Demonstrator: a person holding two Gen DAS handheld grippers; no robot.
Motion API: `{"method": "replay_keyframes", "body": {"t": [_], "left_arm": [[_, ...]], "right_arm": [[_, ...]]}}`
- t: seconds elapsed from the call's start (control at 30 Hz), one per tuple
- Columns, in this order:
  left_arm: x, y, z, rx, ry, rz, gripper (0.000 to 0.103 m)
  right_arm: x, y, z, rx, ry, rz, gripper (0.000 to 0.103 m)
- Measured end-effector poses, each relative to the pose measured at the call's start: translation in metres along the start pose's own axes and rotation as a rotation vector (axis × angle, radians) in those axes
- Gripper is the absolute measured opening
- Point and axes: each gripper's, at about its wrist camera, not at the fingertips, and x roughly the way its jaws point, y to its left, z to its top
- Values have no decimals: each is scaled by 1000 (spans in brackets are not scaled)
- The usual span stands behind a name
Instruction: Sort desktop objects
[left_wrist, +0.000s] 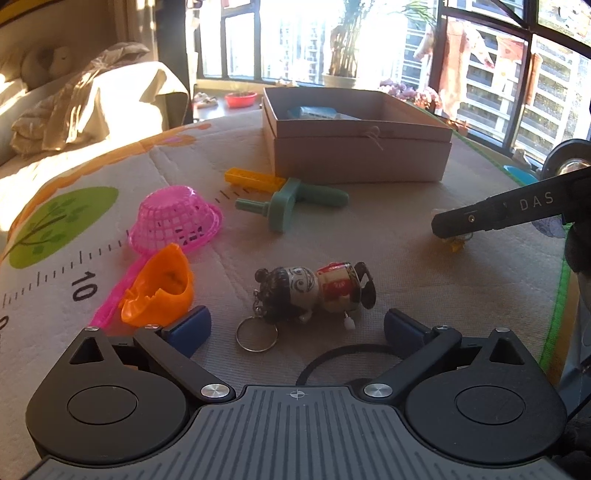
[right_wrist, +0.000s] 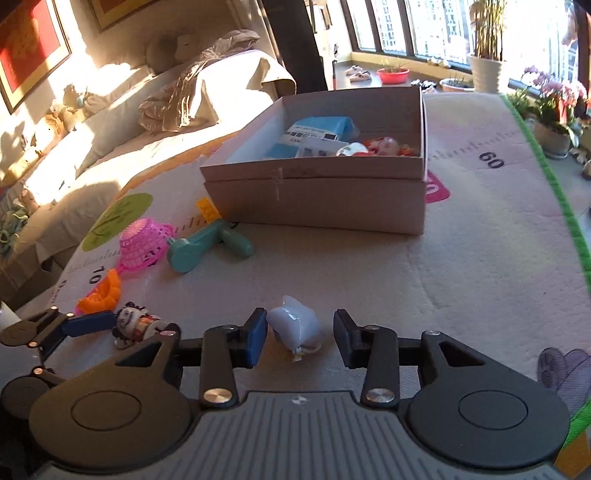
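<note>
A small doll keychain (left_wrist: 314, 291) with black hair and a red-and-white body lies on the mat between the wide-open jaws of my left gripper (left_wrist: 295, 328); neither pad touches it. In the right wrist view a pale blue plastic toy (right_wrist: 295, 325) sits between the jaws of my right gripper (right_wrist: 299, 339). The left pad is right against it and a gap shows at the right pad. The open cardboard box (left_wrist: 362, 162) (right_wrist: 317, 203) stands at the back, holding blue packets and a red-orange toy.
A pink mesh basket (left_wrist: 177, 221), an orange plastic piece (left_wrist: 162, 291), a teal toy (left_wrist: 288, 203) and a yellow brick (left_wrist: 255, 179) lie left of the box. Behind the mat are a bed, windows and potted plants. The mat's green edge (right_wrist: 576, 236) runs along the right.
</note>
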Motion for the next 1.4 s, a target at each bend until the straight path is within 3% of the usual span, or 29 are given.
{"method": "replay_keyframes", "body": {"t": [0.23, 0.47, 0.67, 0.87, 0.9, 1.03, 1.1, 1.2, 1.33, 1.4], "left_arm": [[1, -2, 0, 5, 4, 10, 103], [2, -5, 1, -20, 15, 35, 103], [3, -7, 7, -44, 49, 50, 103], [11, -14, 18, -43, 35, 5, 103], [14, -14, 19, -39, 31, 17, 102], [15, -15, 22, -14, 11, 41, 77], [13, -13, 22, -15, 4, 38, 71], [10, -11, 19, -10, -2, 35, 71], [2, -8, 13, 5, -7, 34, 71], [-4, -5, 9, 9, -6, 41, 71]], "right_arm": [[2, -11, -2, -11, -37, -113, 54], [6, -1, -9, -82, -62, -147, 64], [8, 4, -12, -121, -72, -171, 67], [8, 4, -12, -130, -72, -204, 68], [8, 3, -12, -133, -72, -207, 68], [6, 6, -13, -167, -80, -219, 68], [7, 10, -13, -200, -90, -221, 68], [10, 18, -11, -226, -94, -200, 59], [18, 27, -8, -241, -89, -177, 37], [18, 32, -7, -250, -87, -157, 36]]}}
